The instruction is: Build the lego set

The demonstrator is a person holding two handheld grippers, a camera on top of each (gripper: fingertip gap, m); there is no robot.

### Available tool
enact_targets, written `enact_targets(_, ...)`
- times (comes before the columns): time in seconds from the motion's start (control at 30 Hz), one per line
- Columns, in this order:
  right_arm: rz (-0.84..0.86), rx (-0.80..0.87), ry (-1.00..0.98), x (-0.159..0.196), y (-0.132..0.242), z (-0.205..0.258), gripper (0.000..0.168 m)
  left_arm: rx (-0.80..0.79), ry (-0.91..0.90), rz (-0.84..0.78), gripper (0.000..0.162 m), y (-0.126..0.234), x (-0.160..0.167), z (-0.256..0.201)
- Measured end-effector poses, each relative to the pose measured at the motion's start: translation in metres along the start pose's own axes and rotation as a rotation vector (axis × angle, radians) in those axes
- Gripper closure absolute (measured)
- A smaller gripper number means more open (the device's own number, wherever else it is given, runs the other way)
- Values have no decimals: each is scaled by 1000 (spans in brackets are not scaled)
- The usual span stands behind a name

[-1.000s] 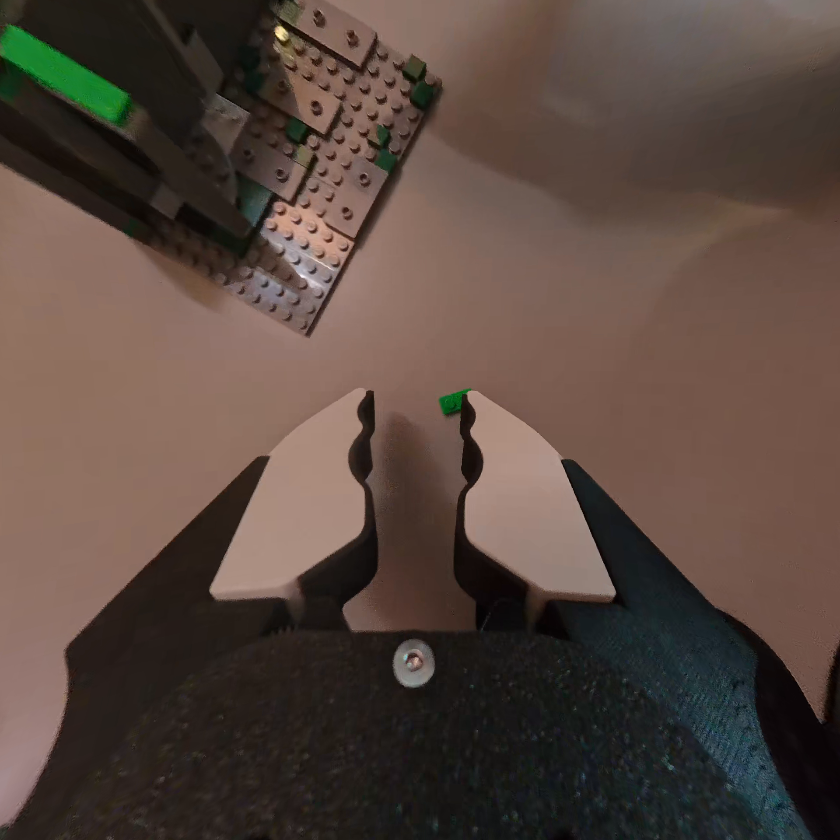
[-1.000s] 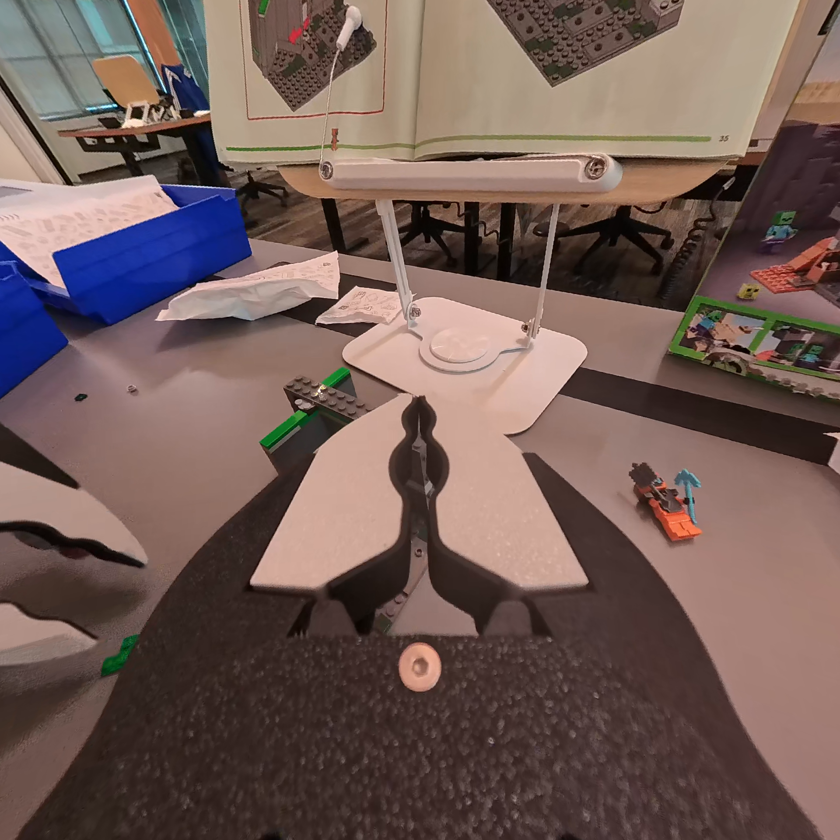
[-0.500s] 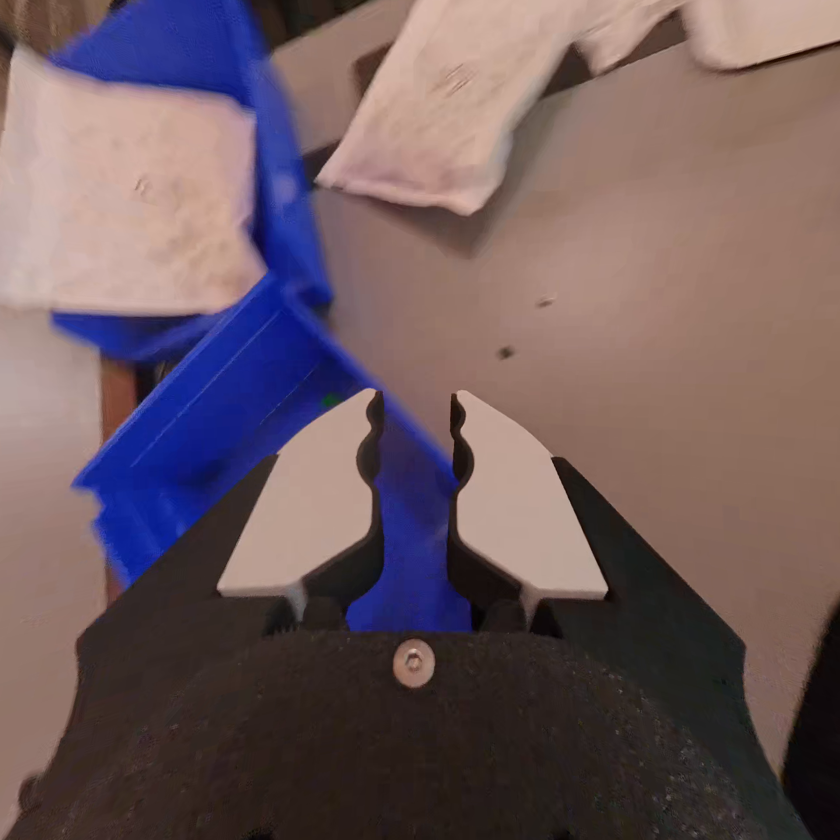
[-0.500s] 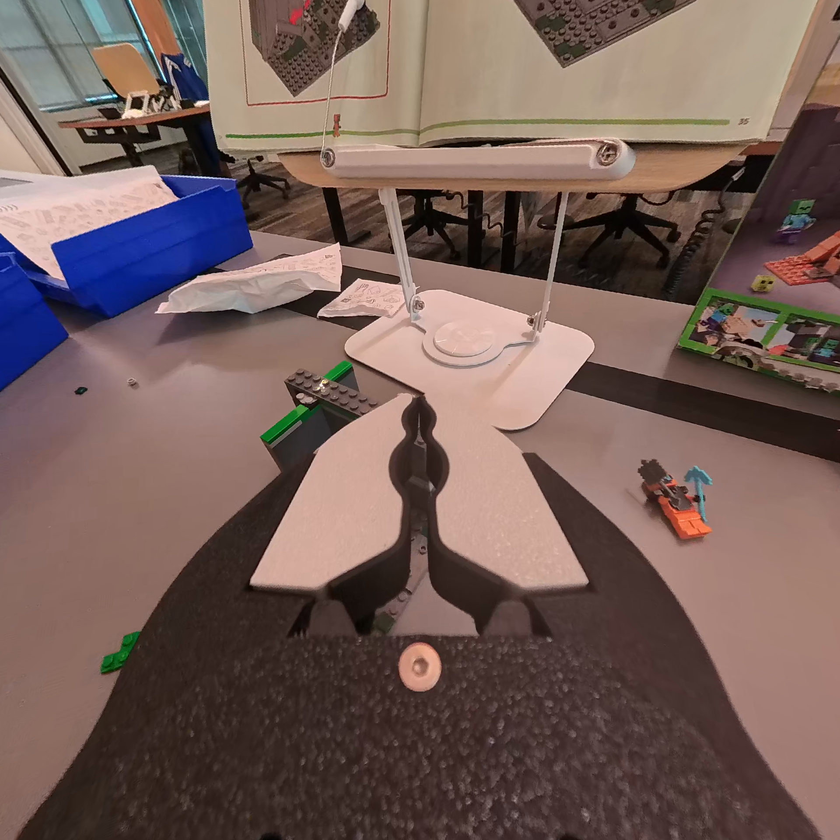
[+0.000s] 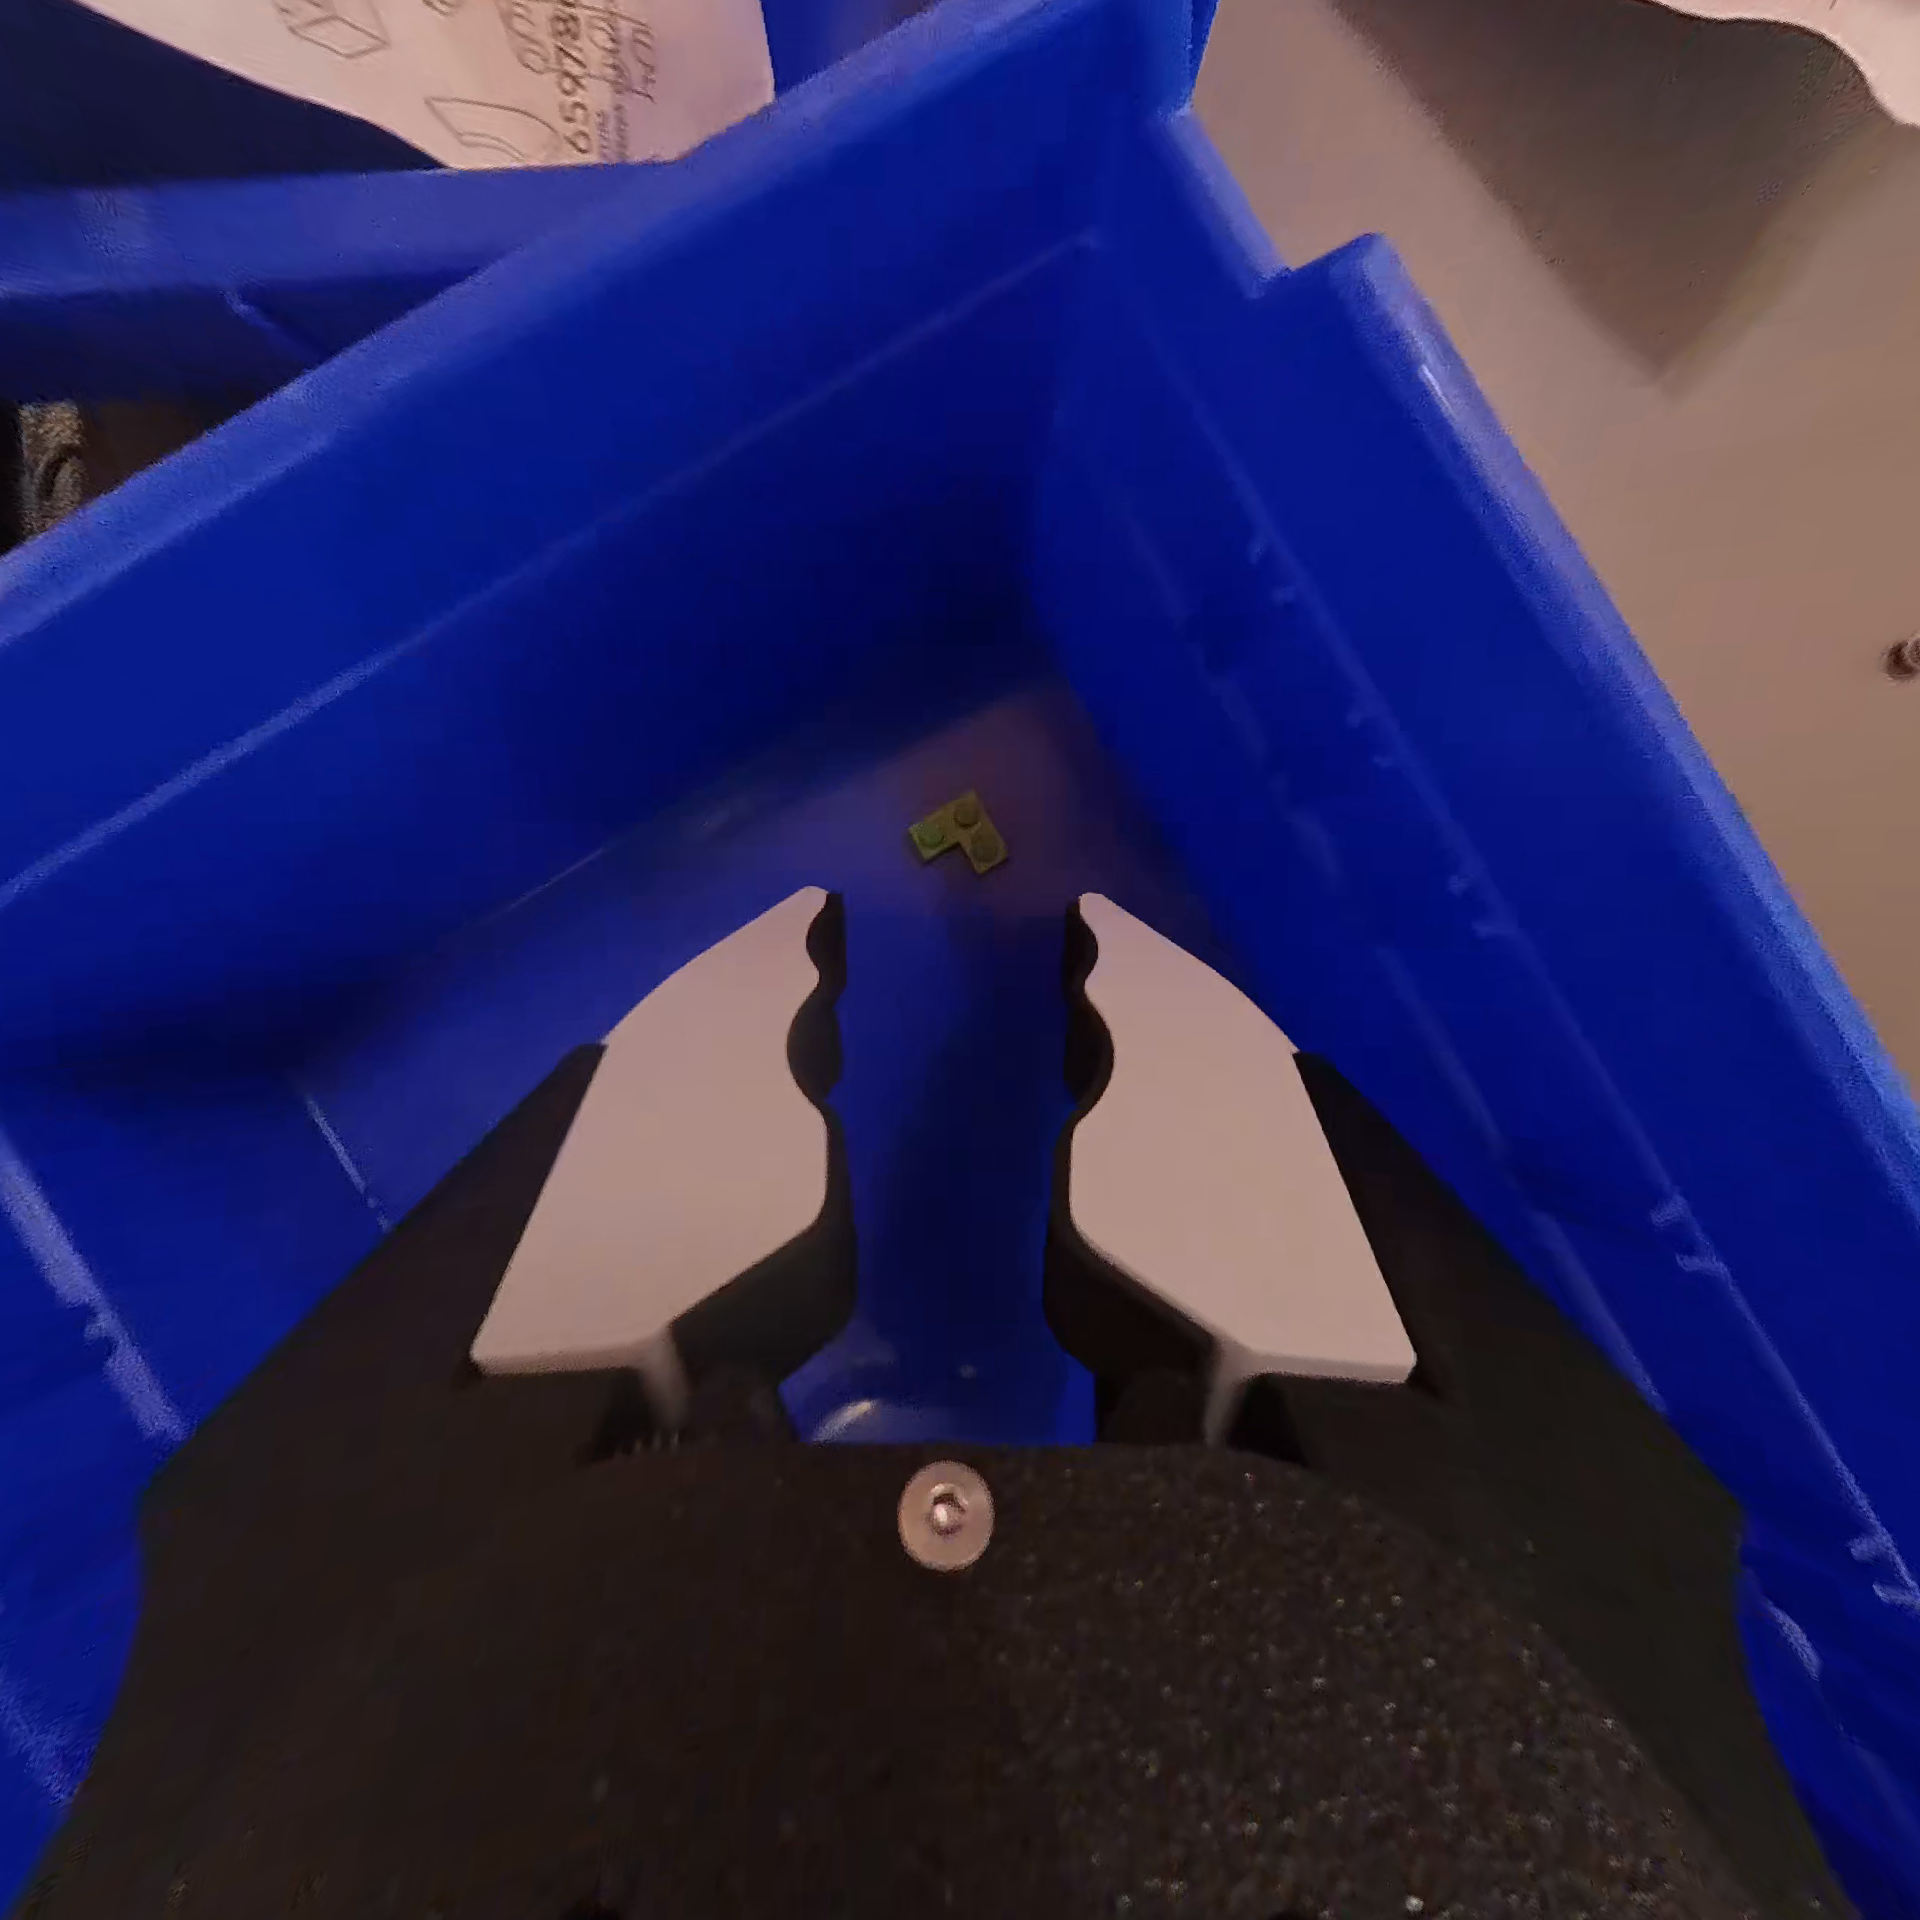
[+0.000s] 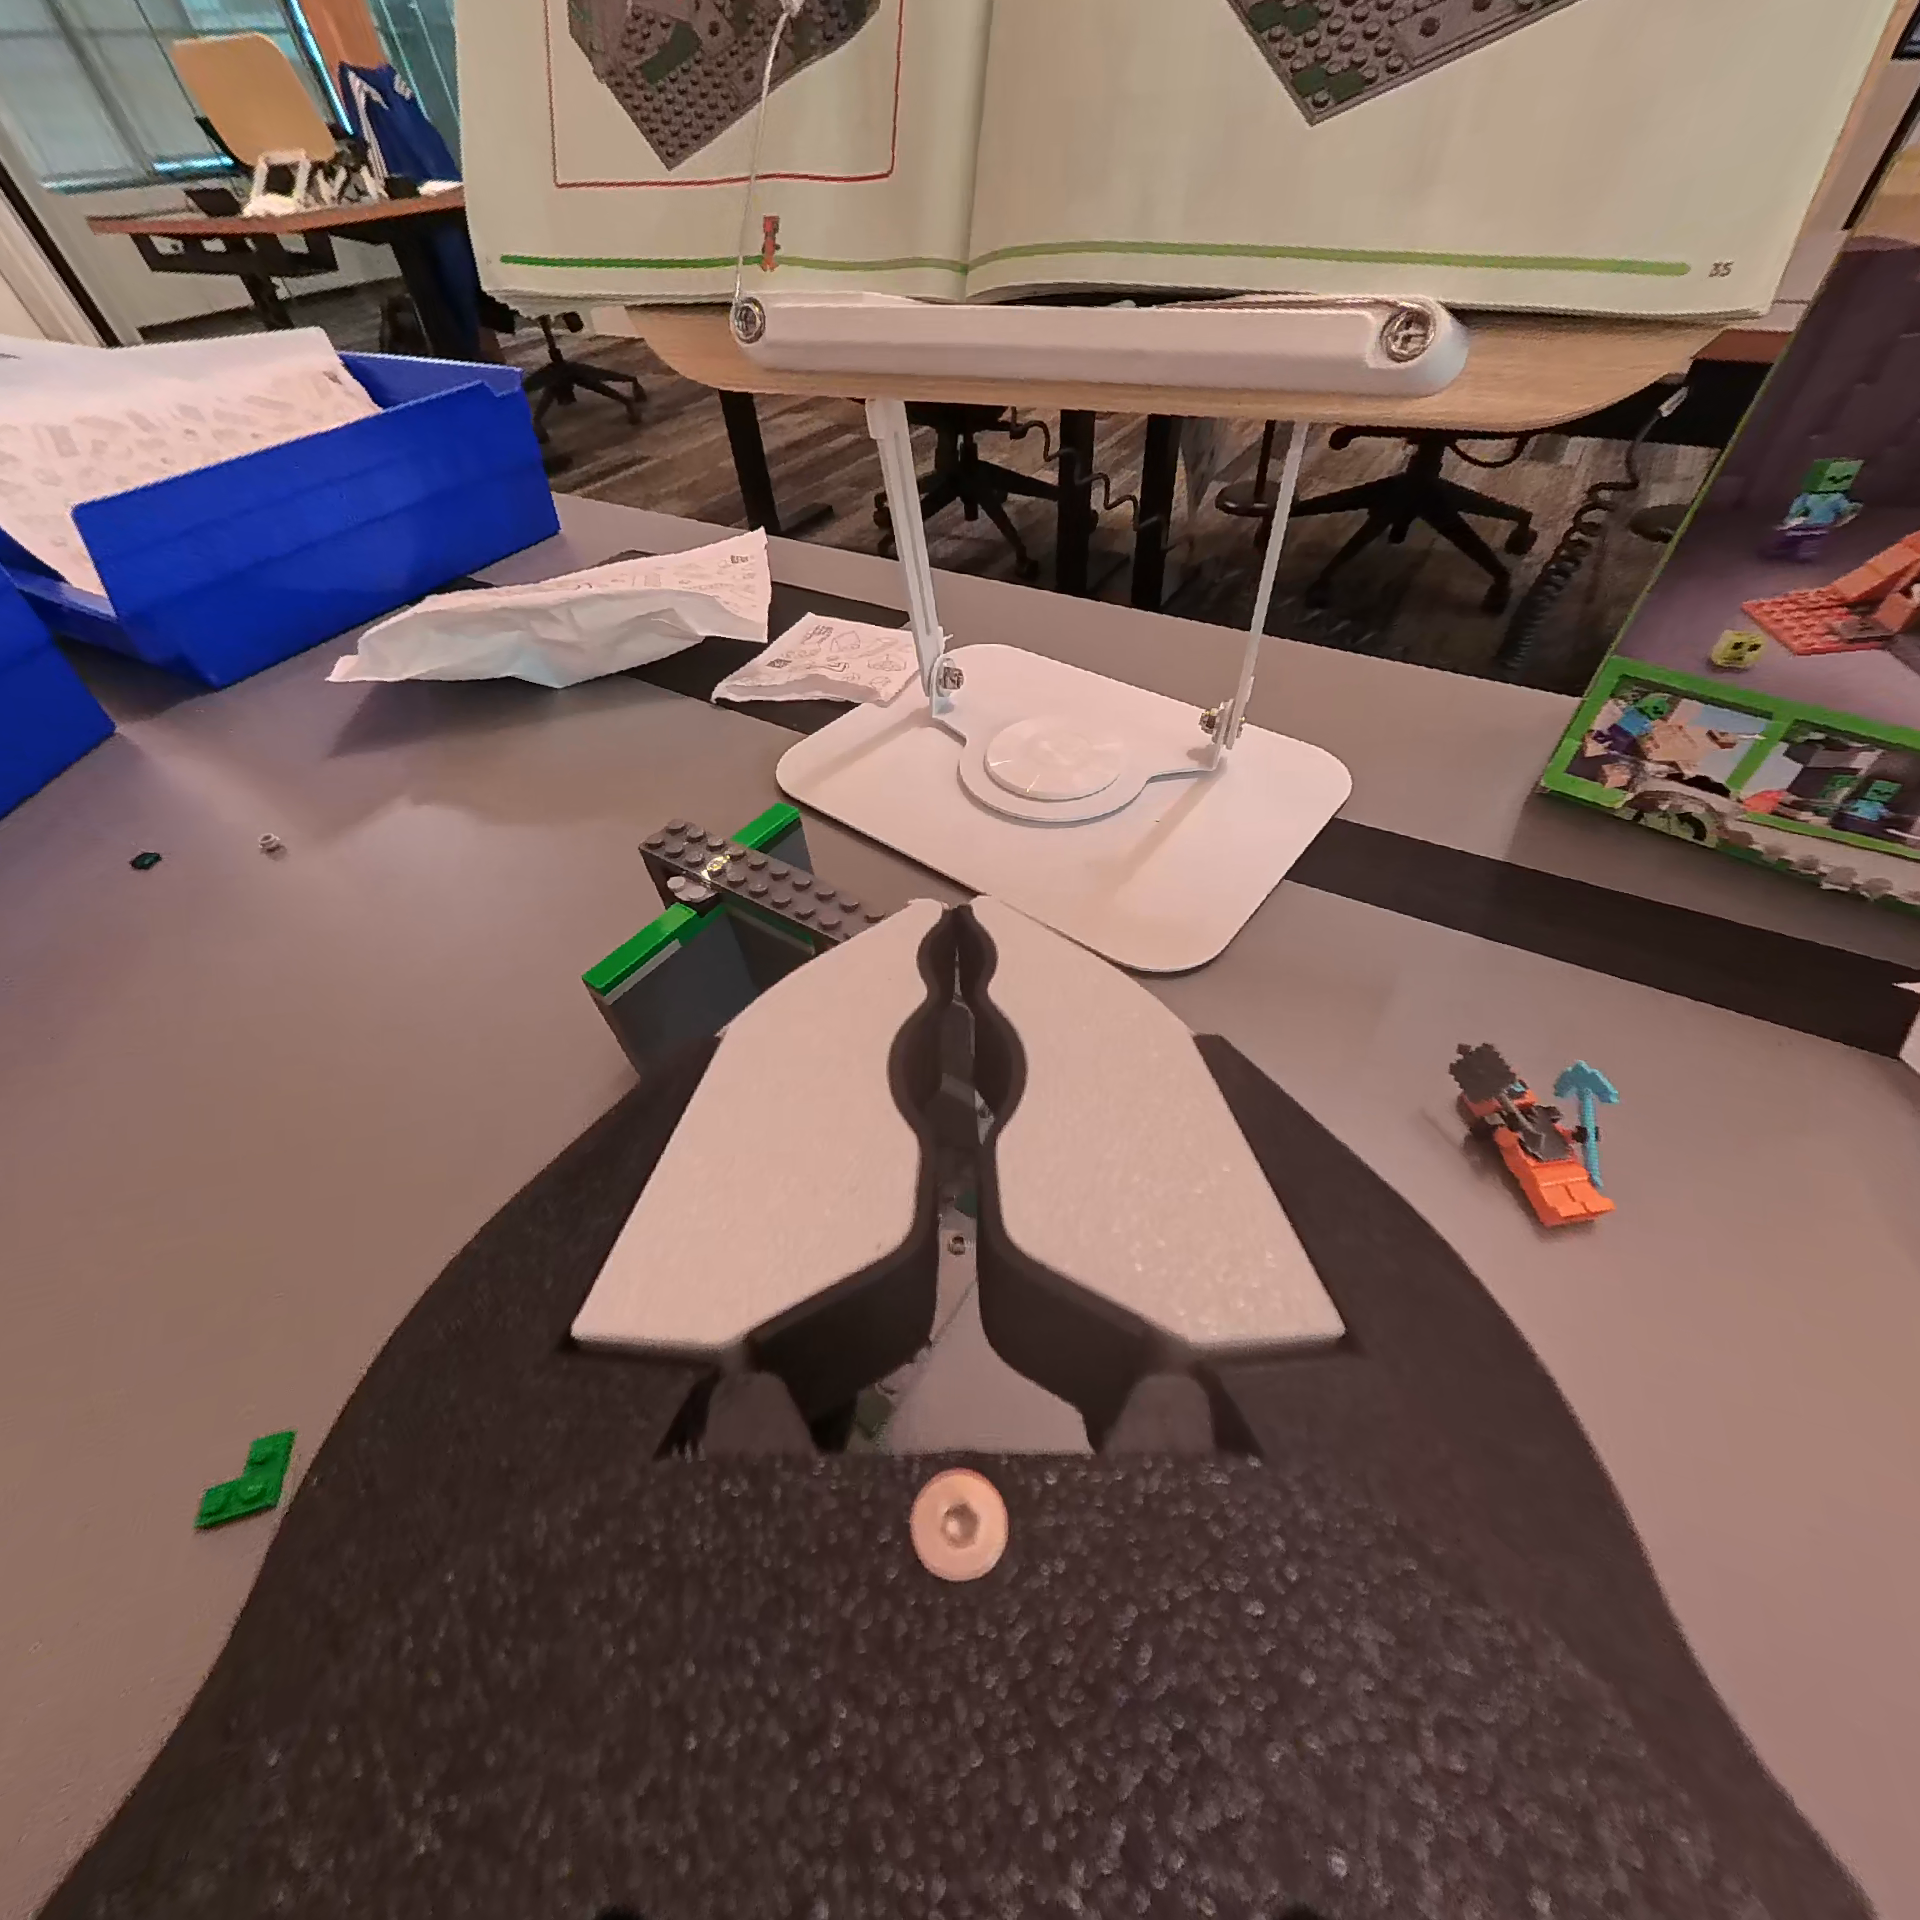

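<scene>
My left gripper [image 5: 951,906] is open and empty, reaching into a blue bin [image 5: 582,582]. A small green L-shaped plate [image 5: 960,833] lies on the bin floor just beyond the fingertips. My right gripper [image 6: 956,912] is shut on the grey baseplate [image 6: 958,1143] of the lego build [image 6: 717,914], whose grey and green walls stand just left of the fingers on the grey table. Another green L-shaped plate [image 6: 247,1480] lies on the table at lower left.
The instruction booklet [image 6: 1122,135] rests on a white stand [image 6: 1070,790] straight ahead. Blue bins [image 6: 301,530] with paper bags stand at far left, a crumpled bag [image 6: 551,623] beside them. An orange minifigure piece [image 6: 1538,1138] lies at right, the set's box [image 6: 1756,727] beyond. The gap from one gripper's tips to the other's is roughly 60 cm. My right gripper's tips are some 20 cm from the green L-shaped plate [image 6: 247,1480].
My left gripper has swung away from the build and the table, over to the blue bin, and now points down into it at the green plate. The right gripper has stayed shut on the baseplate.
</scene>
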State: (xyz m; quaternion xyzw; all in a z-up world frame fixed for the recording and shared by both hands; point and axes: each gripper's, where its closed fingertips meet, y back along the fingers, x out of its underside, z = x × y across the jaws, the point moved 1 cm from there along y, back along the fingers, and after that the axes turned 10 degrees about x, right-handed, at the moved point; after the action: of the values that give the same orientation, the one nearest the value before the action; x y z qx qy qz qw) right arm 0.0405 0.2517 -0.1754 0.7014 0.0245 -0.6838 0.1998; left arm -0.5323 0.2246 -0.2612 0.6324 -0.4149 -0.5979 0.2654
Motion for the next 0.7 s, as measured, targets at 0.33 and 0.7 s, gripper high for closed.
enact_targets(0.33,7,7,-3,2,-1,-3,168,-18,50,23,133,-28,-2,9)
enact_targets(0.7,3,3,-14,0,-1,-4,168,-16,-19,-213,145,39,-39,-26)
